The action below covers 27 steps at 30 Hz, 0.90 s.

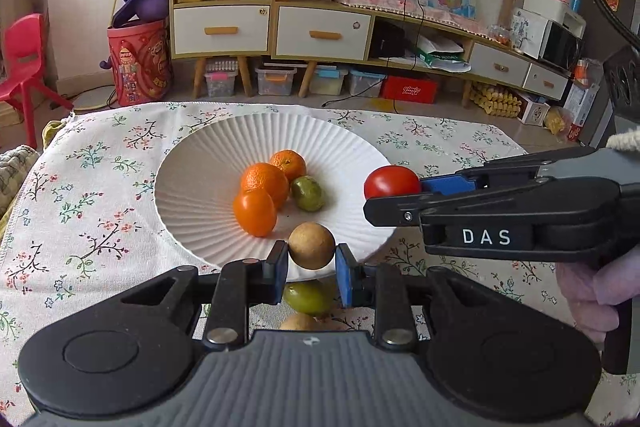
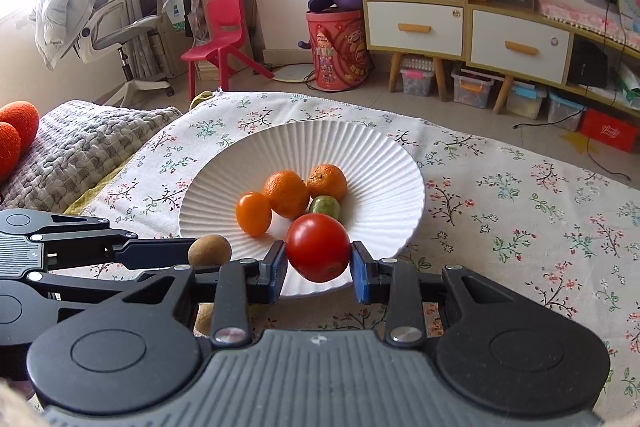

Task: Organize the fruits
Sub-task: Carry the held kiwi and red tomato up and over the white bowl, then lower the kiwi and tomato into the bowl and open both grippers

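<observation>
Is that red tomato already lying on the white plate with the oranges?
No, the red tomato is clamped in the right claw at the near rim of the white plate, not resting among the oranges.

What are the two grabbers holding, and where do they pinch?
Left gripper pinches the brown fruit at its sides; right gripper pinches the red tomato at its sides.

The left gripper (image 1: 311, 269) points down and forward, its pads clamped on a brown fruit (image 1: 311, 245). The right gripper (image 2: 319, 269) comes in beside it at the same tilt, gripping a tomato (image 2: 318, 247). A hand (image 1: 592, 297) holds the right gripper's handle.
</observation>
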Tool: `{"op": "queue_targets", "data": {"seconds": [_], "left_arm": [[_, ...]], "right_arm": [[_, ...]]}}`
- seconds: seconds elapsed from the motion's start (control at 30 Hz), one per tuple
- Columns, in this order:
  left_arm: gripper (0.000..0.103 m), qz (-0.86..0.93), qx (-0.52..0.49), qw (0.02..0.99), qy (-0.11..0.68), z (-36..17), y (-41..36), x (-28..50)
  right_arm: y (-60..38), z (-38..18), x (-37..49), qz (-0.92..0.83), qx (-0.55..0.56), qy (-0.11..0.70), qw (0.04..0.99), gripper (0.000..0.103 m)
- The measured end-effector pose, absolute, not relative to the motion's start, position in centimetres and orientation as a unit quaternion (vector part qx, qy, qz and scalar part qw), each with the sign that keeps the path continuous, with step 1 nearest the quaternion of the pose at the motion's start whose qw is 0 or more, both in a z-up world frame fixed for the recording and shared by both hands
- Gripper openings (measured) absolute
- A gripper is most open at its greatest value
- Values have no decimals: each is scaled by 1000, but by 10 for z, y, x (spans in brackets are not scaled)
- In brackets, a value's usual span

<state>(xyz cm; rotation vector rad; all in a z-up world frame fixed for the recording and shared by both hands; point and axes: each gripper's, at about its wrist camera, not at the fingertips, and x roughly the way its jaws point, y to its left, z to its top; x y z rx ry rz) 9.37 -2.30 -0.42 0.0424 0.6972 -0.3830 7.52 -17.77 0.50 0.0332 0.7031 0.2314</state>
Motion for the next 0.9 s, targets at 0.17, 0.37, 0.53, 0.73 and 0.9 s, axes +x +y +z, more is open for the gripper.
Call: {"op": "queue_targets", "data": {"seconds": [0.17,0.37,0.53,0.73,0.9], "left_arm": [[9,-181,21,922,342,-10,-32,108],[9,-176,32,920,348,-15,-39,121],[9,-169,35,918,357,-21,-40,128],[9,-160,38,918,361,-24,-42,131],[10,-158,39,918,361,-22,-45,131]], "right_arm": [[-185,2,88,108,22,347,932,31],[-190,-3,100,111,11,356,928,31],[-194,-7,110,123,3,362,924,31],[-192,-9,116,136,-16,360,923,31],[-191,-10,118,140,-26,360,922,31]]}}
